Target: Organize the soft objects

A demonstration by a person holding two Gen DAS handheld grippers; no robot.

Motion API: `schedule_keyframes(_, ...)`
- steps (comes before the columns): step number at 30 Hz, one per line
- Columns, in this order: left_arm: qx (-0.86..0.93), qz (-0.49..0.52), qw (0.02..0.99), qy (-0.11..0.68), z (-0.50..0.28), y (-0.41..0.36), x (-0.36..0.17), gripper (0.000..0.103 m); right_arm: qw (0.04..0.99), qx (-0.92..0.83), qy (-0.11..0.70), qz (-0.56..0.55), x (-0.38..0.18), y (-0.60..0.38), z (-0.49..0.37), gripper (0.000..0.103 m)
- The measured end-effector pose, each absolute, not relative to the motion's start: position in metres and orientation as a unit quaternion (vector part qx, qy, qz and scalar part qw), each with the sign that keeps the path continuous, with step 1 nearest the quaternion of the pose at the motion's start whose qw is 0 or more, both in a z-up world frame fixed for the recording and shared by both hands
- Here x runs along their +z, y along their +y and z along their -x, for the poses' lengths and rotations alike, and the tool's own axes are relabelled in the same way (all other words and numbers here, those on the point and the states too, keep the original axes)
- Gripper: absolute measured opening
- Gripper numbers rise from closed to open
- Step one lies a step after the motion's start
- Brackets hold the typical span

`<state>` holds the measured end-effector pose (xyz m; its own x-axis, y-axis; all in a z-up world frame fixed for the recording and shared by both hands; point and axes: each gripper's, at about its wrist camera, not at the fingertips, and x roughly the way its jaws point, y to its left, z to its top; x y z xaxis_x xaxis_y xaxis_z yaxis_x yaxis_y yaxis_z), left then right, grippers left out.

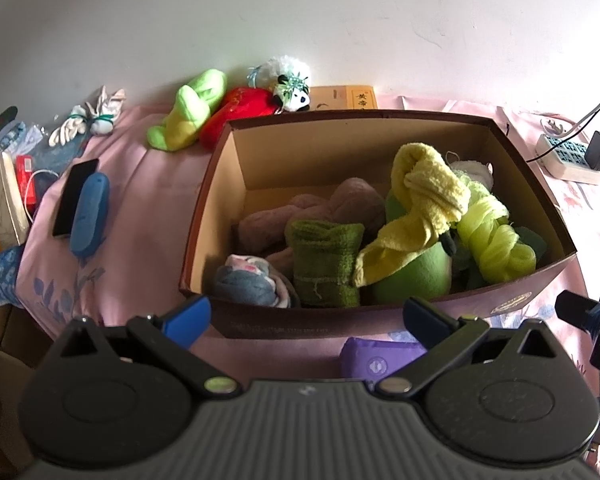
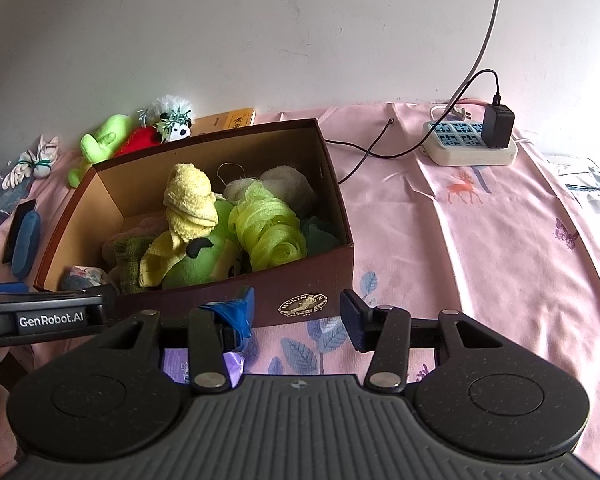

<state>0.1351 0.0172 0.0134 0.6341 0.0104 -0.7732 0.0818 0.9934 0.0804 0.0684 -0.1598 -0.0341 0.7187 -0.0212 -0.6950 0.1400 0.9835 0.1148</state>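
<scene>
Left wrist: left gripper [image 1: 306, 320] gapes wide, empty.

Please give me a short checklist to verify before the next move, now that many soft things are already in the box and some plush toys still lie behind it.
1. Left tool free to grasp: ok, it is open with nothing between its fingers.
2. Right tool free to grasp: ok, open and holding nothing.
3. Room left in the brown box: ok, the back left corner shows bare floor.
4. Soft things still outside: not ok, the green plush, red plush and panda toy lie behind the box.
5. Cable clear of the box: cannot tell, it runs close to the box's right side.
6. Yellow towel settled: not ok, it is heaped high on top.
</scene>
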Motion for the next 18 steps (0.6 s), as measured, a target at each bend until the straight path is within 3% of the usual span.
schedule_keyframes(18,-0.022,-0.055,0.900,0.432,-0.1259,0.0166,0.0144,0.103,0.925,-0.041,0.369,-0.078,-0.0312,-0.1572,-0.0604,0.032)
